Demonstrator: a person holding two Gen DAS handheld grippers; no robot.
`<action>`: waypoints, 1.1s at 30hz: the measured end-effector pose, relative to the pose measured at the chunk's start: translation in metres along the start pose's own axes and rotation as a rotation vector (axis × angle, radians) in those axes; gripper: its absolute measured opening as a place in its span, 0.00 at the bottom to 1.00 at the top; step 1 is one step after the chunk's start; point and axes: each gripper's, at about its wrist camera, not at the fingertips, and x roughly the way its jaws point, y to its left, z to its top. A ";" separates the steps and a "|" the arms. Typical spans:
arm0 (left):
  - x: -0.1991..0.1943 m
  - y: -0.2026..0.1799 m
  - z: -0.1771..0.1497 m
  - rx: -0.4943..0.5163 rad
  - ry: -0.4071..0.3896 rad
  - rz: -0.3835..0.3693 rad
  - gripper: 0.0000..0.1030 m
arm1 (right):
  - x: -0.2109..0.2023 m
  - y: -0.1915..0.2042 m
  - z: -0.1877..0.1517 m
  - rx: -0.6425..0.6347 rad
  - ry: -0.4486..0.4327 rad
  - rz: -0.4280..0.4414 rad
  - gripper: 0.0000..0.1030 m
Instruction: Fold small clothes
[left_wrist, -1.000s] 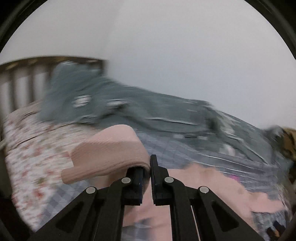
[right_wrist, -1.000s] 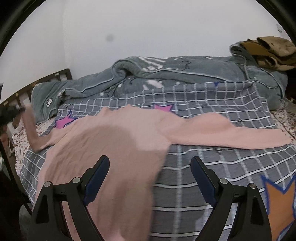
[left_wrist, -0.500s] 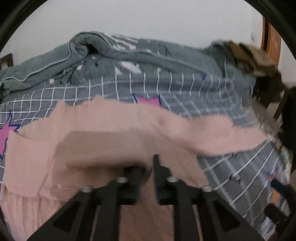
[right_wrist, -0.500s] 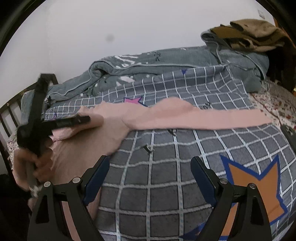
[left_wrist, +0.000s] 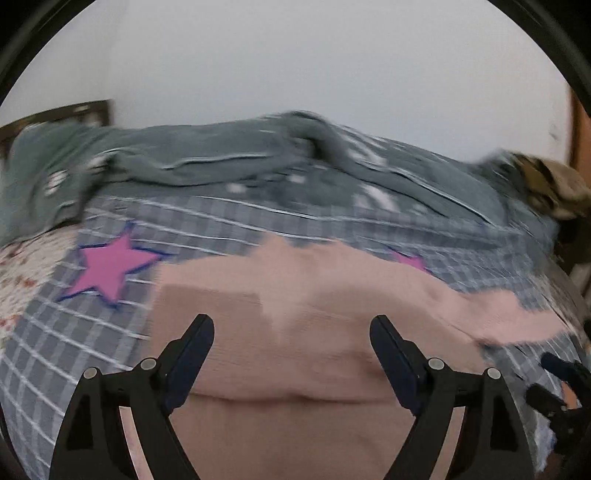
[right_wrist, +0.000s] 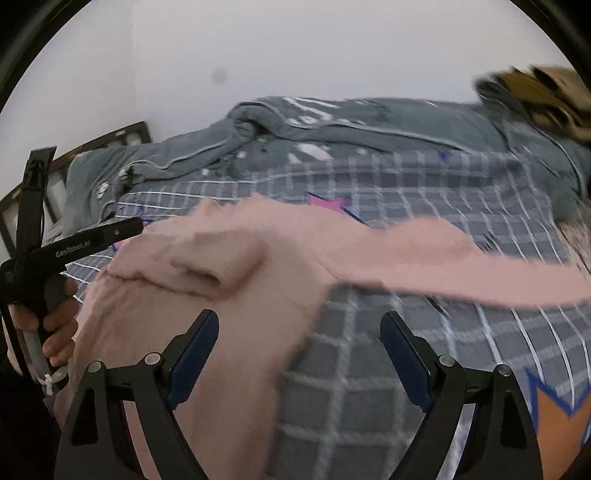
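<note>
A pink long-sleeved top (left_wrist: 314, 332) lies spread on the grey checked bedspread (left_wrist: 92, 350). In the right wrist view its left sleeve (right_wrist: 199, 258) lies folded across the body, and the other sleeve (right_wrist: 461, 266) stretches out to the right. My left gripper (left_wrist: 291, 332) is open and empty above the top's body; it also shows at the left of the right wrist view (right_wrist: 122, 230). My right gripper (right_wrist: 299, 328) is open and empty, over the top's right edge and the bedspread.
A rumpled grey-green quilt (right_wrist: 332, 125) lies along the back of the bed against a white wall. Brown clothes (right_wrist: 546, 96) sit at the far right. A dark wooden bed frame (right_wrist: 122, 136) is at the left, with a floral sheet (left_wrist: 22, 266) beside it.
My left gripper carried the left sleeve across the top's body, then opened and let it go. My right gripper stayed open and shifted slightly.
</note>
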 end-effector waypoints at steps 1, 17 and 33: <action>0.004 0.012 0.005 -0.029 0.014 0.038 0.83 | 0.007 0.008 0.008 -0.018 -0.002 0.007 0.85; 0.037 0.067 0.007 -0.053 0.029 0.109 0.83 | 0.124 0.126 0.040 -0.327 0.179 -0.044 0.62; 0.067 0.089 -0.005 -0.172 0.179 -0.021 0.70 | 0.076 -0.018 0.018 0.106 0.185 -0.212 0.23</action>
